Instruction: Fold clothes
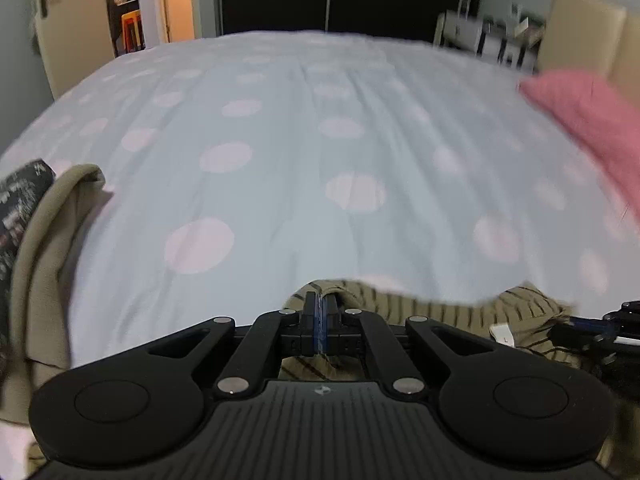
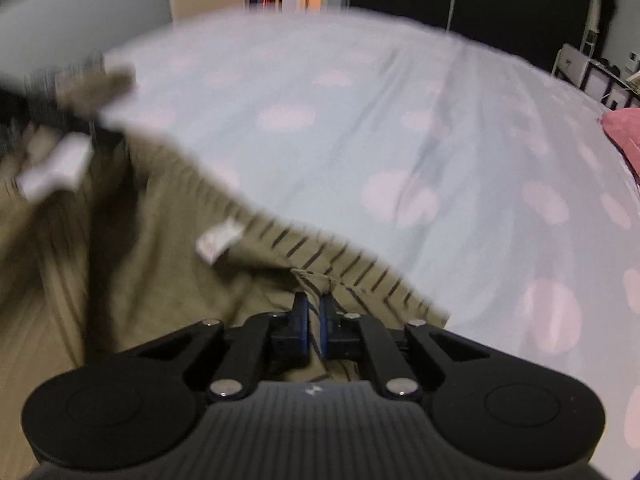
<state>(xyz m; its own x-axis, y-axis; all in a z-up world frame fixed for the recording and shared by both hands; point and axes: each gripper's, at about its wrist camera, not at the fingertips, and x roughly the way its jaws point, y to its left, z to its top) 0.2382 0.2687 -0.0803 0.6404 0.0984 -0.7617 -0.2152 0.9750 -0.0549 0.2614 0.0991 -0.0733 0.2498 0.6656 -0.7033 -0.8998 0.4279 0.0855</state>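
Observation:
An olive green garment with thin dark stripes along its hem (image 1: 440,312) hangs over the near edge of the bed. My left gripper (image 1: 321,300) is shut on a fold of its edge. The right gripper (image 1: 600,330) shows at the right border of the left wrist view, at the other end of that edge. In the right wrist view the garment (image 2: 140,240) fills the lower left, blurred, with a white label (image 2: 218,240) on it. My right gripper (image 2: 314,300) is shut on the striped hem, with cloth pinched between its blue pads.
The bed's pale blue cover with pink dots (image 1: 280,140) stretches ahead. A pink cloth (image 1: 580,120) lies at its right side. A beige garment (image 1: 48,240) and a dark patterned one (image 1: 16,208) lie at the left. Beyond are a door (image 1: 60,20) and shelves (image 1: 492,40).

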